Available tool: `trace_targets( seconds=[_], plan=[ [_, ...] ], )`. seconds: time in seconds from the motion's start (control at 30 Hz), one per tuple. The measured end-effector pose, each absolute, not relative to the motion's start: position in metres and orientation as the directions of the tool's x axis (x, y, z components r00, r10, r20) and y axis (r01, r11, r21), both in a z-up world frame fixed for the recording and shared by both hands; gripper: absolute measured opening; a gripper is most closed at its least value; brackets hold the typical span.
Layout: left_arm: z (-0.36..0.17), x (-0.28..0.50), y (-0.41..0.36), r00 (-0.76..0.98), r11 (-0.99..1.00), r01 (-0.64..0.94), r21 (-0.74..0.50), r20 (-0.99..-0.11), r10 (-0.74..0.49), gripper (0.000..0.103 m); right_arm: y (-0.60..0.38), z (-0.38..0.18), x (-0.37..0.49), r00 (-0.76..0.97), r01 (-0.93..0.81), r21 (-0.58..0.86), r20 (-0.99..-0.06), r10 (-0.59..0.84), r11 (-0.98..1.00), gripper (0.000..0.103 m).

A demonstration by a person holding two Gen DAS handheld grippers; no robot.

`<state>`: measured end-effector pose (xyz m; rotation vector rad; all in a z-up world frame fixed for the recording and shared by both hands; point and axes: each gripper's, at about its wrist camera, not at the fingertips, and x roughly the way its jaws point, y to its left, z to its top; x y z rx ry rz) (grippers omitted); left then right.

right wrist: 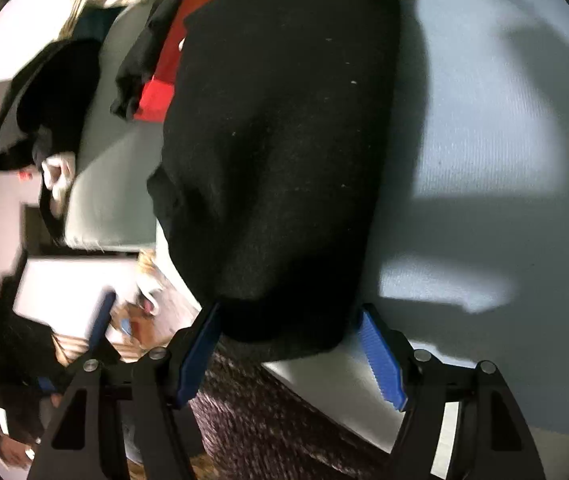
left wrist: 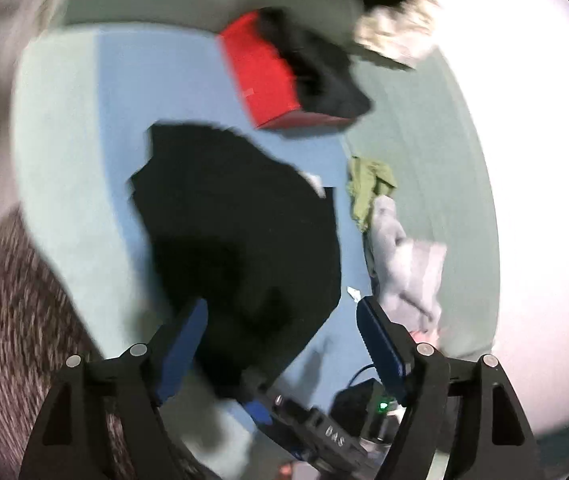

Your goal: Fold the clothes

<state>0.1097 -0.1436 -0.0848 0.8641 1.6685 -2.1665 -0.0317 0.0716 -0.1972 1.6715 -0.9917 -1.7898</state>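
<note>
A: Step? Black garment (right wrist: 280, 152) lies on the blue surface (right wrist: 484, 128), its near end between the right hand-held gripper (right wrist: 288, 344) pads, released.

B: Left hand-held gripper (left wrist: 280, 340) also released above it. Judged next: close on an edge, fold over.

Home bedroom, likely: pale blue bedsheet (right wrist: 484, 128) over mattress, dark shaggy carpet (left wrist: 8, 320) below its edge, crumpled grey and olive garments (left wrist: 400, 256) near far edge.

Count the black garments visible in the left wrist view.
2. One large black cloth garment lies on the blue sheet ahead of the left gripper; another black garment drapes over the red box. More may be hidden.
</note>
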Motion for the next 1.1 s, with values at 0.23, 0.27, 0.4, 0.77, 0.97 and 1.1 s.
trace_targets(
  seconds=[0.23,0.27,0.4,0.77,0.97,1.1],
  plan=[
    [-0.100,0.111,-0.133,-0.776,-0.237,0.559,-0.794,-0.602,0.188,0.078,0.064,-0.199,-0.026,-0.115,-0.138,0.774,-0.632,-0.766,-0.618,0.027],
    [-0.105,0.112,-0.130,-0.778,-0.219,0.557,-0.801,-0.596,0.199,0.078,0.068,-0.195,-0.026,-0.126,-0.162,0.801,-0.596,-0.793,-0.576,0.023],
    [-0.117,0.115,-0.119,-0.810,-0.118,0.543,-0.831,-0.556,0.187,0.078,0.076,-0.166,-0.031,-0.197,-0.152,0.881,-0.471,-0.860,-0.448,0.022],
    [-0.138,0.080,-0.104,-0.864,0.061,0.485,-0.872,-0.468,0.183,0.080,0.079,-0.123,-0.046,-0.260,-0.048,0.925,-0.376,-0.889,-0.376,0.022],
    [-0.160,0.062,-0.114,-0.855,0.158,0.519,-0.840,-0.508,0.106,0.079,0.080,-0.115,-0.055,-0.250,-0.025,0.931,-0.359,-0.899,-0.364,0.022],
    [-0.169,0.044,-0.127,-0.839,0.178,0.545,-0.820,-0.532,0.116,0.040,0.085,-0.118,-0.052,-0.230,-0.008,0.925,-0.372,-0.899,-0.380,0.022]
  ],
)
